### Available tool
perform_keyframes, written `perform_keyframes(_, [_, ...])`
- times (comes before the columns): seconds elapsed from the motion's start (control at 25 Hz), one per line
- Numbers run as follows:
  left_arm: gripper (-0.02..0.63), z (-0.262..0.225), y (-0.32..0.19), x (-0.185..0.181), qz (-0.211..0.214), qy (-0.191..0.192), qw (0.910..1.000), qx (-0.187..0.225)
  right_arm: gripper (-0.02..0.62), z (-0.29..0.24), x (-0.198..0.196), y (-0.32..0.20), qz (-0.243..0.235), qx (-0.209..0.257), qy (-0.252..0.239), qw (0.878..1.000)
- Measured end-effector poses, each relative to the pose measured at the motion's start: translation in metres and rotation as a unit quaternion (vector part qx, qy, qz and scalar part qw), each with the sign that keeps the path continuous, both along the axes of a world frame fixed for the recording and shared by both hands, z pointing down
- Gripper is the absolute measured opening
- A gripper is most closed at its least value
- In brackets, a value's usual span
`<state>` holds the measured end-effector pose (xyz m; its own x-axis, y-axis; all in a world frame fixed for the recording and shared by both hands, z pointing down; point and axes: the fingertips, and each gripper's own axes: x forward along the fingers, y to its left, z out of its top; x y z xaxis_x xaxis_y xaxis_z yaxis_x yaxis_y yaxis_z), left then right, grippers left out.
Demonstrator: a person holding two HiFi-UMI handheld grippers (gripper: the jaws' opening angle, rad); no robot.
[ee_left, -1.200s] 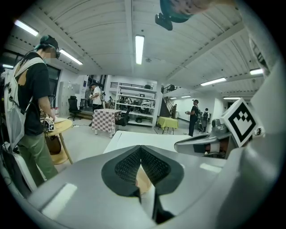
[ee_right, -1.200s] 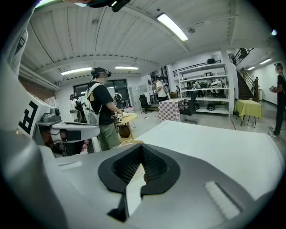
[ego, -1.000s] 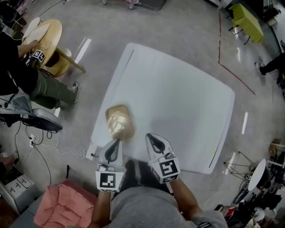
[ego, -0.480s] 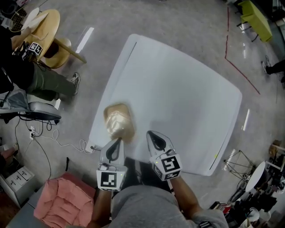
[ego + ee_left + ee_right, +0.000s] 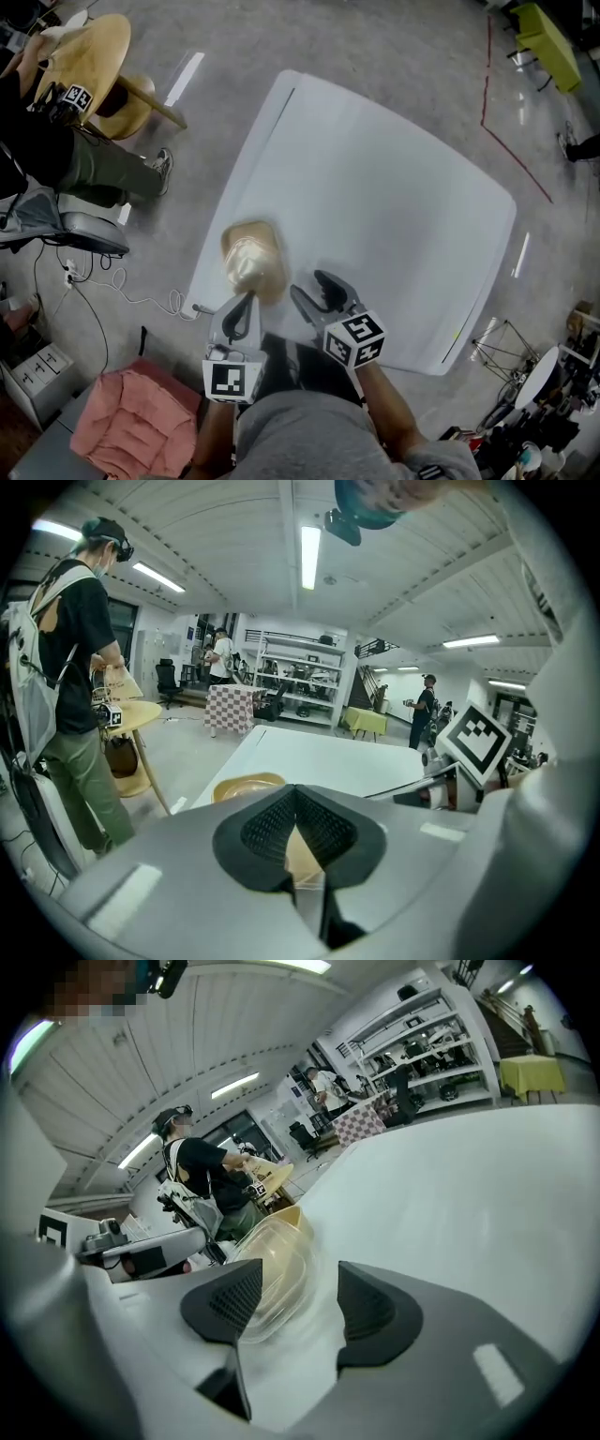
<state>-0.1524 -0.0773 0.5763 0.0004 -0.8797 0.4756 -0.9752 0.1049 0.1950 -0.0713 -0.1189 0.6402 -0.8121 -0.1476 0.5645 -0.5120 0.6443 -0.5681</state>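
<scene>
Grippers: right gripper (image 5: 298,1299) wide apart beside plastic container (image 5: 274,1258), left gripper (image 5: 296,804) closed, empty.

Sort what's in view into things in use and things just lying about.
In use: tan container with clear plastic lid, shut left gripper, open right gripper, white table.
Lying about: round wooden side table, pink cloth, grey chair.

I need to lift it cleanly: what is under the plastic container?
The plastic container sits on the white table, near its edge. No mat or tray shows around it; the spot beneath its base is hidden by the container itself.
</scene>
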Motion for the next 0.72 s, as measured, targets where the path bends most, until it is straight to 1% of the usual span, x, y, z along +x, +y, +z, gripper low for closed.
perform_keyframes(0.12, [0.009,0.003,0.000,-0.001,-0.002,0.002,1.0000,-0.003,0.268,0.006,-0.004,0.002,-0.004,-0.015,-0.002,1.000])
perform_keyframes(0.28, [0.009,0.006,-0.002,-0.003,-0.005,0.002,1.0000,-0.006,0.287,0.013,-0.009,0.001,-0.009,-0.025,-0.002,1.000])
perform_keyframes(0.64, [0.009,0.015,-0.002,-0.008,-0.005,0.003,0.9999,-0.014,0.287,0.020,-0.018,0.002,-0.019,-0.041,-0.002,0.999])
perform_keyframes(0.72, [0.009,0.014,-0.003,-0.010,-0.009,0.004,0.9998,-0.014,0.277,0.021,-0.019,0.002,-0.021,-0.045,0.000,0.999])
